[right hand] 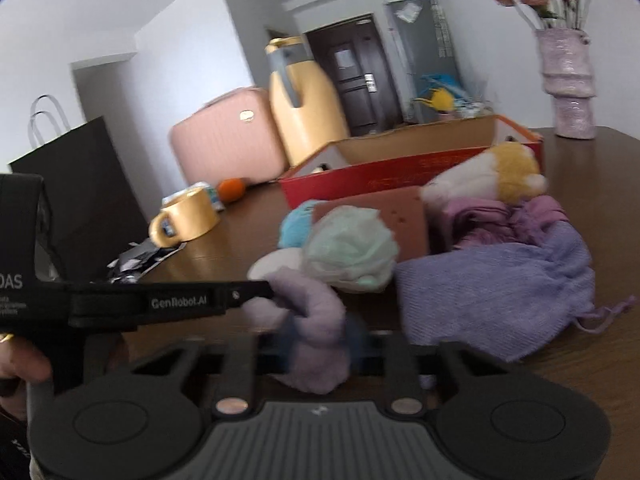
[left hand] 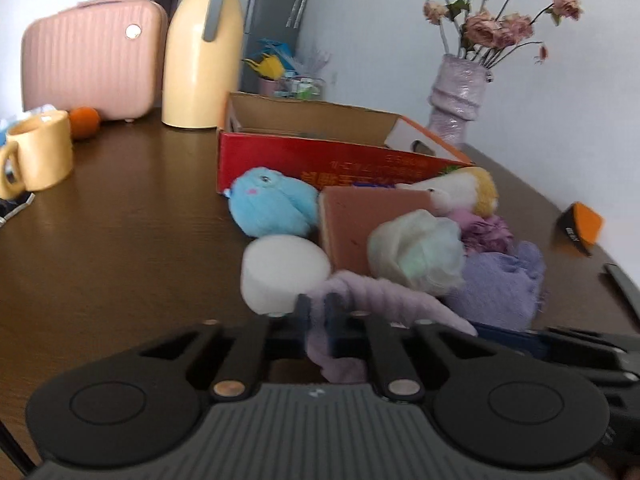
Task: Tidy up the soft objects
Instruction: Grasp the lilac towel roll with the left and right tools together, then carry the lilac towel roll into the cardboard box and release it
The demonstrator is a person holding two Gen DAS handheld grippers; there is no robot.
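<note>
left gripper [left hand: 318, 312]: jaws nearly closed, pinching one end of the lilac sock [left hand: 384, 296].
right gripper [right hand: 318, 340]: jaws clamped on the same sock's [right hand: 316, 320] other end.
sock: at the desk's [left hand: 120, 240] near edge, before the pile.
box [left hand: 320, 152]: one, behind the pile, towards the far edge.
risk, judged: lifting may drag the white puff [left hand: 282, 272] or mesh ball [left hand: 416, 252], which touch it.
count: one sock, two plush toys.
</note>
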